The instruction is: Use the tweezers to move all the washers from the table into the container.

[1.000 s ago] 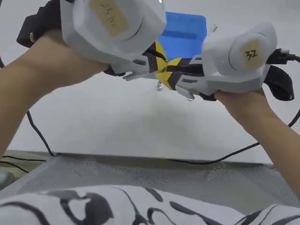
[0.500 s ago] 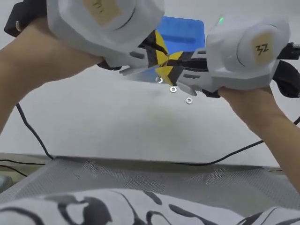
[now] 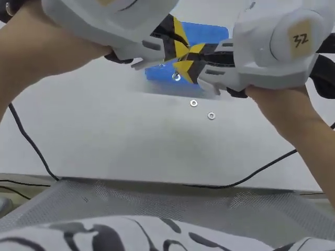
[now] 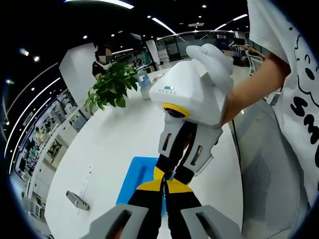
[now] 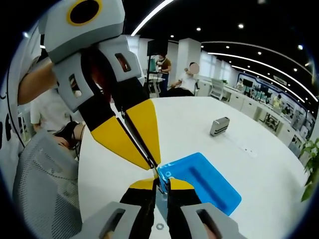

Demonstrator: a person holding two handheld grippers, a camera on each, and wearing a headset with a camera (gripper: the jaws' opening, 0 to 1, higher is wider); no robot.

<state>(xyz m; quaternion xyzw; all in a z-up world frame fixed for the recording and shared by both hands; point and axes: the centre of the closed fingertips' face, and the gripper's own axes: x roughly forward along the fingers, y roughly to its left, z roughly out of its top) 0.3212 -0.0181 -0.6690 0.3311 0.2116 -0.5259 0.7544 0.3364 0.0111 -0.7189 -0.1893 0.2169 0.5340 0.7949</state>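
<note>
Of three small, flat metal washers (image 3: 193, 103), two lie on the smooth white table (image 3: 131, 136), between the one blue rectangular container (image 5: 204, 184) and the table's near edge. The third washer (image 3: 176, 77) hangs just below the meeting jaw tips, in front of the container. The left gripper (image 4: 163, 186) has its yellow wedge-shaped jaws pressed together on the single thin, dark tweezers (image 5: 139, 142). The right gripper (image 5: 160, 186) has its jaws close about the tweezers' end, but I cannot tell whether they grip it.

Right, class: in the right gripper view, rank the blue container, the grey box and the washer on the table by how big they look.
1. blue container
2. grey box, though it sits farther off, so its true size is unsure
3. washer, smallest despite being nearest
</note>
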